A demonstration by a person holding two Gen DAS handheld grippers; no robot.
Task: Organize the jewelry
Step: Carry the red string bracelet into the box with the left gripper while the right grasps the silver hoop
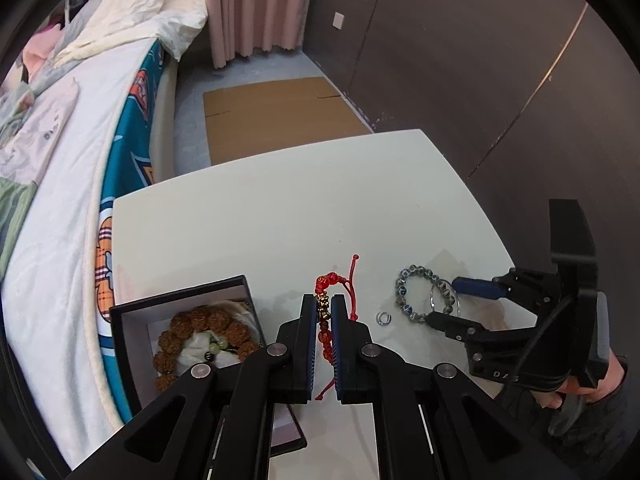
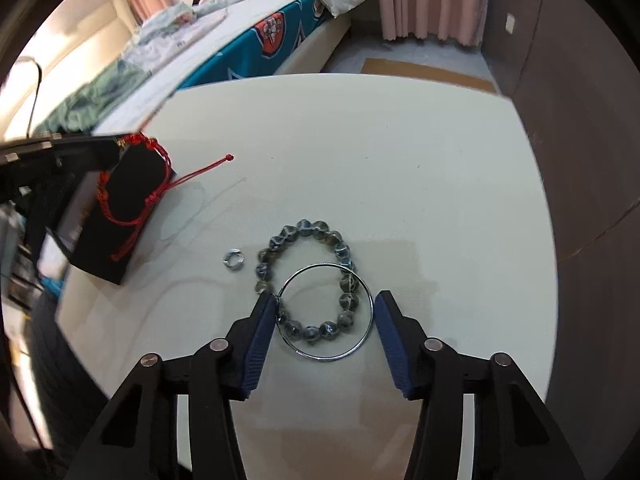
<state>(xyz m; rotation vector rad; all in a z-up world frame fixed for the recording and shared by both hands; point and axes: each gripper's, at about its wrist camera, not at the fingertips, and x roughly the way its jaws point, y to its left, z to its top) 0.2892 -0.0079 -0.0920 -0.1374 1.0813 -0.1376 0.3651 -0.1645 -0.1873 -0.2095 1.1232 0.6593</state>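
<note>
Left gripper [image 1: 323, 316]: jaws narrow, clamped on red cord bracelet [image 1: 325, 300], held just beside the open black box [image 1: 132, 316] at the table's [image 1: 280, 208] near-left corner; brown bead bracelet [image 1: 200, 320] inside box. Right gripper [image 2: 325, 308]: jaws wide, straddling thin metal hoop [image 2: 362, 338], left pad touching it; hoop overlaps grey bead bracelet [image 2: 280, 240]. Small silver ring [image 2: 234, 258] near, apart. Beyond: bare tabletop to far edge. Bed [image 1: 60, 200] along left edge; cardboard [image 1: 272, 116] on floor; dark wall [image 1: 480, 60] at right
</note>
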